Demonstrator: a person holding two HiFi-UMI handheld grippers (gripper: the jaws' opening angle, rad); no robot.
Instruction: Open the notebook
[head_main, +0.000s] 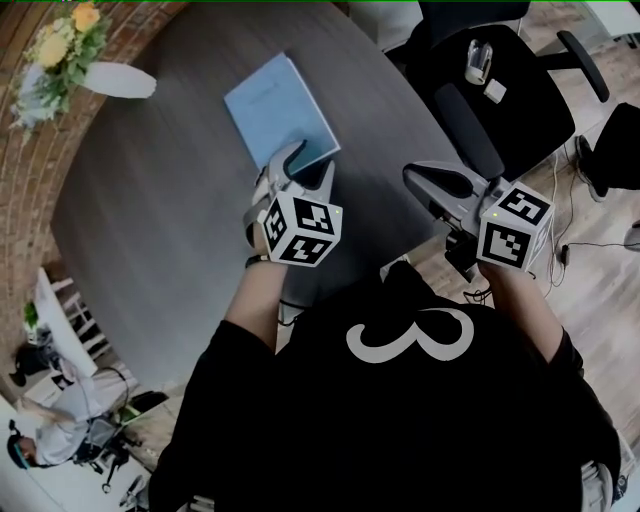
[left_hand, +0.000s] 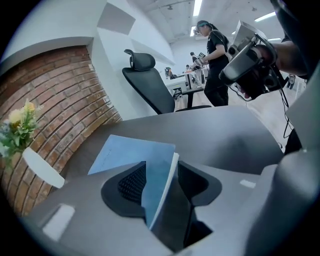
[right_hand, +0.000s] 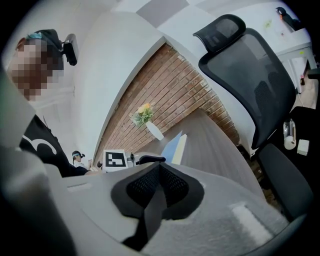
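A light blue notebook (head_main: 270, 105) lies closed on the round dark grey table (head_main: 150, 200). My left gripper (head_main: 308, 160) is at its near corner, pointing down at a slant. In the left gripper view the notebook (left_hand: 130, 152) runs in between the wide-spread jaws of that gripper (left_hand: 162, 175). Its white page edge shows in the gap and neither pad presses on it. My right gripper (head_main: 425, 178) hangs off the table's right edge, jaws shut on nothing. In the right gripper view its pads meet (right_hand: 159, 172), and the notebook (right_hand: 174, 147) lies far ahead.
A white vase of yellow flowers (head_main: 75, 50) lies at the table's far left by a brick wall. A black office chair (head_main: 480, 90) stands to the right of the table with small items (head_main: 478, 60) on its seat. A person (left_hand: 212, 55) stands in the background.
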